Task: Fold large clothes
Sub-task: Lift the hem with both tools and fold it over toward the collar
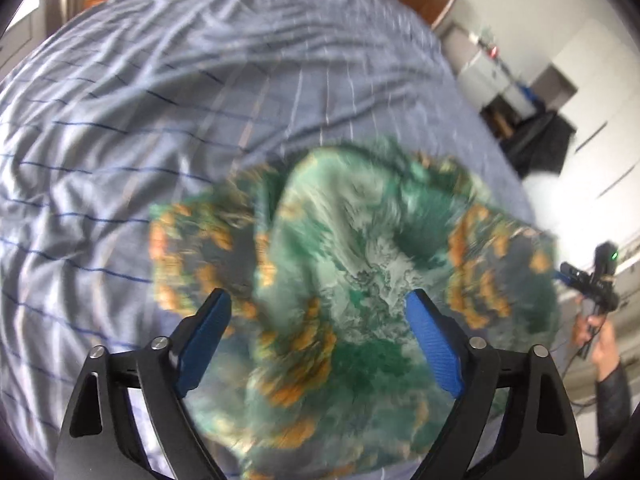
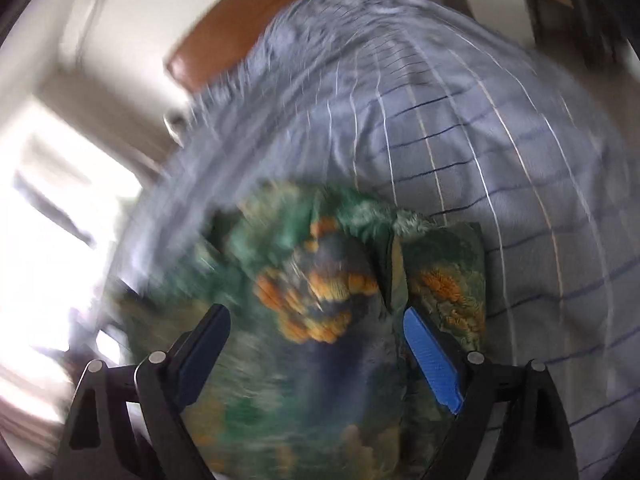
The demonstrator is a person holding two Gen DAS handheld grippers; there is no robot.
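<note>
The green patterned garment [image 1: 352, 264] was blurred beyond both grippers; the left gripper [image 1: 320, 312] and right gripper [image 2: 316, 328] were spread wide, nothing clamped

left gripper [image 1: 316, 306] angled steeply down, jaws spread wide, right gripper [image 2: 316, 322] likewise tilted down, jaws wide apart

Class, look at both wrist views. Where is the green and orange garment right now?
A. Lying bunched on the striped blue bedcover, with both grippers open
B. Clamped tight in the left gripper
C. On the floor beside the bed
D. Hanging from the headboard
A: the garment lies crumpled on the bedcover, and both the left gripper and the right gripper stand open, their pads clear of the cloth.
</note>
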